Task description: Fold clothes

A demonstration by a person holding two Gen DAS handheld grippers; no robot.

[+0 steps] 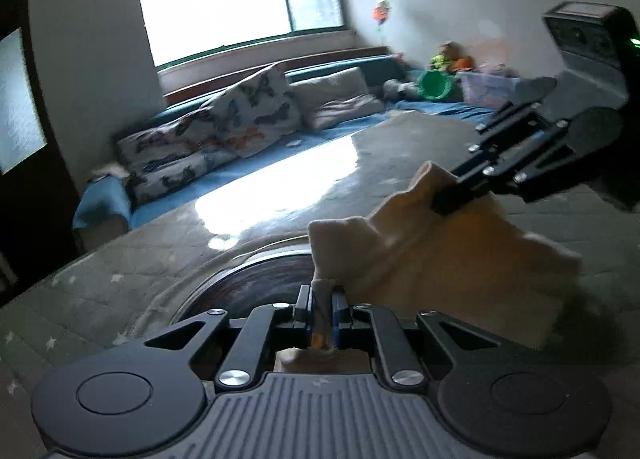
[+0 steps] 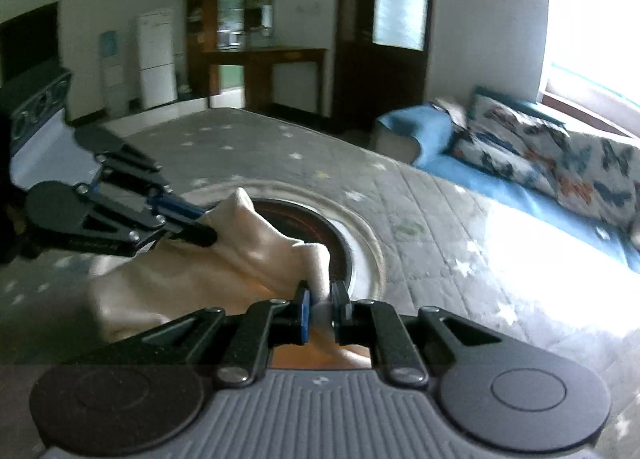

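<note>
A cream-coloured garment (image 1: 448, 255) hangs stretched between both grippers above a grey quilted mat. My left gripper (image 1: 322, 295) is shut on one corner of the cloth, which bunches up between its fingers. In the left wrist view my right gripper (image 1: 444, 203) comes in from the right and pinches the far edge. The right wrist view shows the same garment (image 2: 208, 271) sagging to the left, my right gripper (image 2: 320, 299) shut on its near corner, and my left gripper (image 2: 200, 227) clamped on the opposite corner.
The star-patterned grey mat (image 1: 100, 299) has a round dark opening with a pale rim (image 2: 356, 235) under the cloth. A blue sofa with butterfly cushions (image 1: 208, 135) lines the window wall. A green basin (image 1: 434, 85) and toys sit in the corner; a fridge (image 2: 156, 59) stands far off.
</note>
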